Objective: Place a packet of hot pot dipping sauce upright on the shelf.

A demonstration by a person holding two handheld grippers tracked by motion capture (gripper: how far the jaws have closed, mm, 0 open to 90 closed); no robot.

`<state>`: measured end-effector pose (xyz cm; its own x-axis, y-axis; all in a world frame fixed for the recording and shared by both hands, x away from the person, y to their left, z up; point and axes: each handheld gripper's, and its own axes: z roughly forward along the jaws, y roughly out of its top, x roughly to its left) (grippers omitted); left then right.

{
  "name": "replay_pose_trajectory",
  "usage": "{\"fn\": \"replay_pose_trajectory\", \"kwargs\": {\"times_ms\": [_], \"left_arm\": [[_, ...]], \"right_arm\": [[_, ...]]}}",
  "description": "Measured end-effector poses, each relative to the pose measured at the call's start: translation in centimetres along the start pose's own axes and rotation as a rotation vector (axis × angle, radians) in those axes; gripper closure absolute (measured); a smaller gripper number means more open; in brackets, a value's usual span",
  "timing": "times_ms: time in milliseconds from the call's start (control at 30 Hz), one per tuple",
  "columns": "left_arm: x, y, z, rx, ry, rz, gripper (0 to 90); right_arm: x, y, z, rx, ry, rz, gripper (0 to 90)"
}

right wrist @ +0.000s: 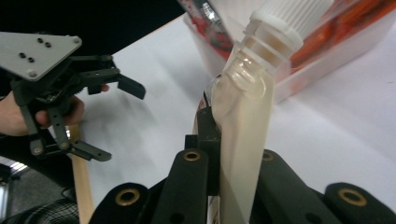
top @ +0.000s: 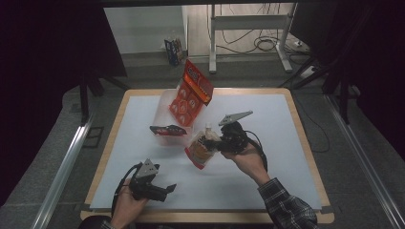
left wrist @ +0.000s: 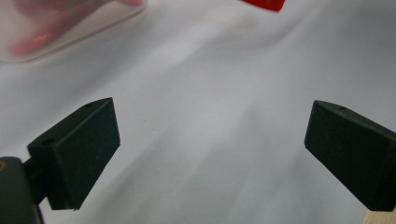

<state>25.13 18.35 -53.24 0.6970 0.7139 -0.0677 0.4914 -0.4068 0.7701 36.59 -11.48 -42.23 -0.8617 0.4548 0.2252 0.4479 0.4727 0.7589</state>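
While right gripper (top: 213, 141) fingers clamp spouted pouch (top: 200, 150), left gripper (top: 168, 189) fingers spread; clear bin (top: 164, 107) beside.

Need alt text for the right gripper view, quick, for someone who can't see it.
The right gripper has its jaws shut on a spouted pouch with a white cap, above the white table. The open left gripper is at left, a clear bin behind.
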Motion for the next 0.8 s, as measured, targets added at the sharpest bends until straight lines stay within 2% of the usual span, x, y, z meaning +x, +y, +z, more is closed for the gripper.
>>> {"fn": "replay_pose_trajectory", "kwargs": {"times_ms": [267,433,633,800], "left_arm": [[-0.1,0.0,0.1,0.008,0.024,0.043,0.6],[-0.1,-0.1,0.1,0.007,0.031,0.042,0.2],[-0.1,-0.1,0.3,0.025,0.034,0.051,0.0],[-0.1,-0.1,0.3,0.028,0.037,0.053,0.0]], "right_arm": [[-1.1,1.7,-1.2,-0.016,-0.051,-0.022,87.5],[-1.7,3.0,-1.6,-0.019,-0.078,-0.051,87.7],[-2.7,4.4,-1.1,0.011,-0.104,-0.073,87.7],[-3.4,5.2,0.0,0.050,-0.115,-0.097,87.8]]}}
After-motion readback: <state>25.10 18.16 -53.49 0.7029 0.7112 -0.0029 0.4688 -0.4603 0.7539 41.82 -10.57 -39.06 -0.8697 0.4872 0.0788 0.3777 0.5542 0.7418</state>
